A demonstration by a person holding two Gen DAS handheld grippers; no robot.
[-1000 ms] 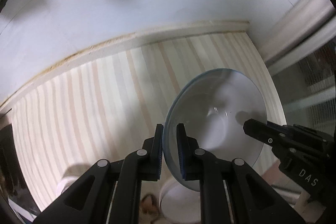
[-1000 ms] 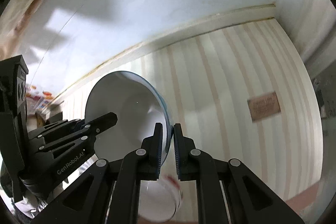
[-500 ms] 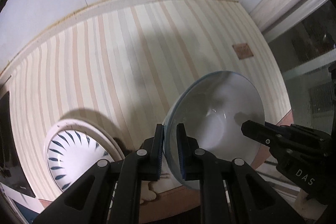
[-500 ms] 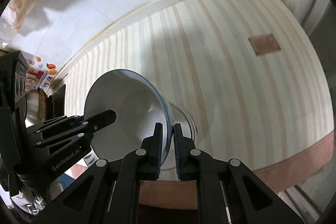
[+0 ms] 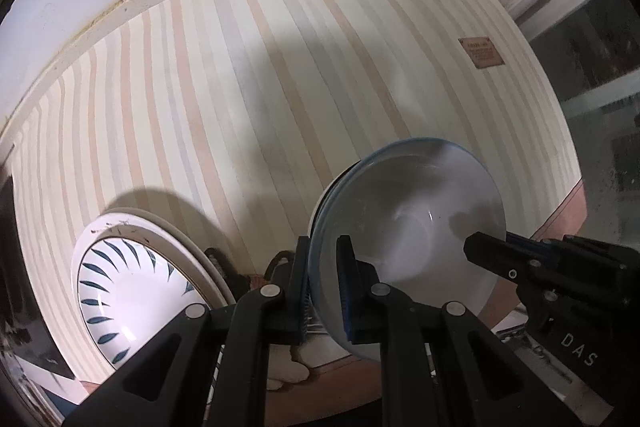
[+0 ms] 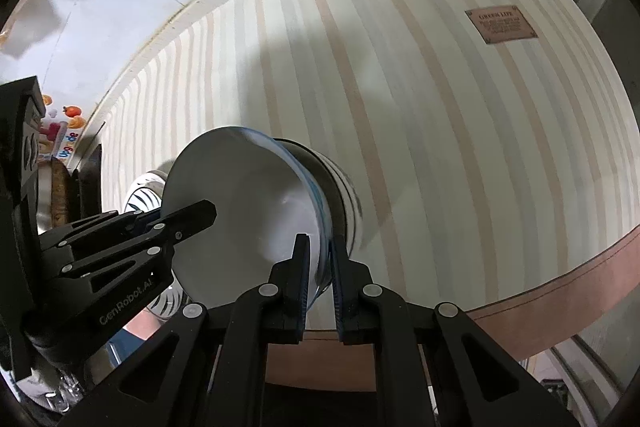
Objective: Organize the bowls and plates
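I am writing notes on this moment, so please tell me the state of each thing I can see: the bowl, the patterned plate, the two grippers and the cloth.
Bowl: lifted, tilted, held by the rim at two sides.
Left gripper: shut on the bowl's rim.
Right gripper: shut on the opposite rim.
Patterned plate: lying on the cloth, untouched.
Striped cloth: spread flat over the table.

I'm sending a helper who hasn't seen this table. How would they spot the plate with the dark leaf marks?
Start from the striped tablecloth that covers the table. At its near edge, beside the plain white bowl that both grippers hold by the rim, lies the plate. It alone has dark blue leaf strokes fanning around its white middle, inside a cream rim.
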